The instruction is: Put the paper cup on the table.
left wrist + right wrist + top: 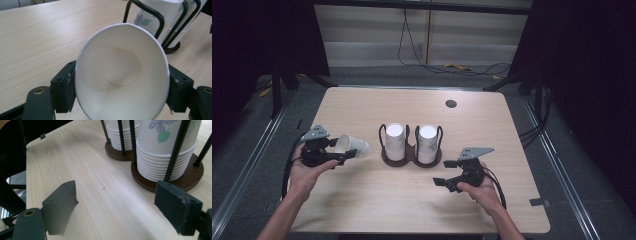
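Paper cup held sideways at the left

White paper cup (352, 145) lies level in the left tool (333, 151), clenched on its rim, base pointing right toward the cup rack (411, 156) mid-tabletop (362, 200). Farther right, the right tool (445, 174) hangs released, nothing between its jaws, beside the rack.

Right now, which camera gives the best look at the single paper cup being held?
The left gripper view: the paper cup sits close up between that gripper's black jaws, its open mouth facing the camera so the inside and bottom show. The high view shows the cup small, lying sideways in the left gripper. The right gripper view looks at the stacked cups in the holder instead.
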`<state>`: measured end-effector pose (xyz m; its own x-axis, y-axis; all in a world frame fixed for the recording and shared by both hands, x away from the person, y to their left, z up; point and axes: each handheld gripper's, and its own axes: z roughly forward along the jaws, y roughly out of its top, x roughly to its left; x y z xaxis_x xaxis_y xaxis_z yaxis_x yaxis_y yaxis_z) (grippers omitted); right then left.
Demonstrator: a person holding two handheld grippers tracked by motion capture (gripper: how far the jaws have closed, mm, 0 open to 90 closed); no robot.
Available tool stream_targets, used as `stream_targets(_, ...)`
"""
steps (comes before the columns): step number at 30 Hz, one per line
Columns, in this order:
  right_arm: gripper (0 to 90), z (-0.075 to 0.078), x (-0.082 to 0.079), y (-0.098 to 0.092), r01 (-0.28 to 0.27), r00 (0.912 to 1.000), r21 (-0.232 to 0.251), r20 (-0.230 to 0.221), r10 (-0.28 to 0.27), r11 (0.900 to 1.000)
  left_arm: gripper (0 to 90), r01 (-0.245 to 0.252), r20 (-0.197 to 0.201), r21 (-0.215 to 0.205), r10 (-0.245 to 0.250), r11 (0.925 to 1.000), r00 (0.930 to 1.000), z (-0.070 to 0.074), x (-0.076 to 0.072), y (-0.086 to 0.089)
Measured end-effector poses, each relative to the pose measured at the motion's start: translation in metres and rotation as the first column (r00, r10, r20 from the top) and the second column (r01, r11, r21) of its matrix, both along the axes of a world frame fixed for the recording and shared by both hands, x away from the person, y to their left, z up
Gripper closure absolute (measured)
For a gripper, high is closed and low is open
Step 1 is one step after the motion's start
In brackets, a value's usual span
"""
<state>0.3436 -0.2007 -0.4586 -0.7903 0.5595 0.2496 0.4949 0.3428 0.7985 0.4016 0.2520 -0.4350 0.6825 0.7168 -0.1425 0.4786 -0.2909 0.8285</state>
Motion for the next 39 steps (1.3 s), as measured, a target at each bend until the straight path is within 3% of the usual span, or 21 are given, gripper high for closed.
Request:
stream_targets(7, 18.3, -0.001, 0.001, 0.002, -0.003, 1.0, -0.01, -0.007, 0.003, 1.0, 25.2, -0.017, -0.008, 0.078, 0.017, 0.9968, 0.9998, 0.004, 0.012, 0.0)
stream_targets(11, 18.3, -0.001, 0.001, 0.001, -0.004, 1.0, -0.018, -0.008, 0.004, 1.0, 25.0, -0.022, -0.018, 0.086, 0.024, 0.996, 0.9996, 0.01, 0.017, 0.001)
stream_targets(14, 18.3, -0.001, 0.002, 0.001, -0.002, 1.0, -0.02, -0.004, 0.002, 1.0, 24.9, -0.037, -0.047, 0.096, 0.042, 0.9947, 0.998, 0.011, 0.021, 0.002)
stream_targets(16, 18.3, 0.0, 0.001, 0.001, 0.001, 1.0, -0.011, -0.006, -0.001, 1.0, 24.9, -0.058, -0.066, 0.113, 0.066, 0.9919, 0.9956, 0.008, 0.022, 0.002)
stream_targets(21, 18.3, 0.002, -0.001, 0.001, -0.007, 1.0, -0.014, -0.002, 0.007, 1.0, 24.8, -0.054, -0.096, 0.171, 0.071, 0.9838, 0.9928, 0.003, 0.026, 0.001)
stream_targets(25, 18.3, 0.001, -0.001, 0.001, -0.006, 1.0, -0.016, -0.002, 0.006, 1.0, 24.1, -0.043, -0.132, 0.192, 0.069, 0.9805, 0.9889, -0.003, 0.033, 0.0)
stream_targets(26, 18.3, 0.001, 0.0, 0.001, -0.007, 1.0, -0.017, -0.005, 0.007, 1.0, 23.2, -0.035, -0.132, 0.19, 0.061, 0.9811, 0.9893, -0.005, 0.034, 0.0)
stream_targets(29, 18.3, 0.0, 0.0, 0.001, -0.008, 0.9999, -0.021, -0.007, 0.008, 1.0, 23.0, -0.016, -0.142, 0.232, 0.05, 0.9725, 0.9886, -0.004, 0.038, -0.001)
stream_targets(31, 18.3, 0.0, -0.001, 0.001, -0.011, 0.9999, -0.022, -0.007, 0.01, 1.0, 23.1, -0.018, -0.145, 0.225, 0.052, 0.9742, 0.988, -0.005, 0.038, -0.002)
stream_targets(36, 18.3, -0.001, -0.001, 0.002, -0.013, 0.9999, -0.024, -0.008, 0.013, 1.0, 23.9, -0.003, -0.153, 0.283, 0.048, 0.9592, 0.9871, -0.003, 0.042, -0.006)
stream_targets(39, 18.3, -0.001, -0.001, 0.003, -0.014, 0.9999, -0.024, -0.009, 0.013, 1.0, 24.1, -0.006, -0.158, 0.289, 0.054, 0.9572, 0.986, -0.002, 0.045, -0.009)
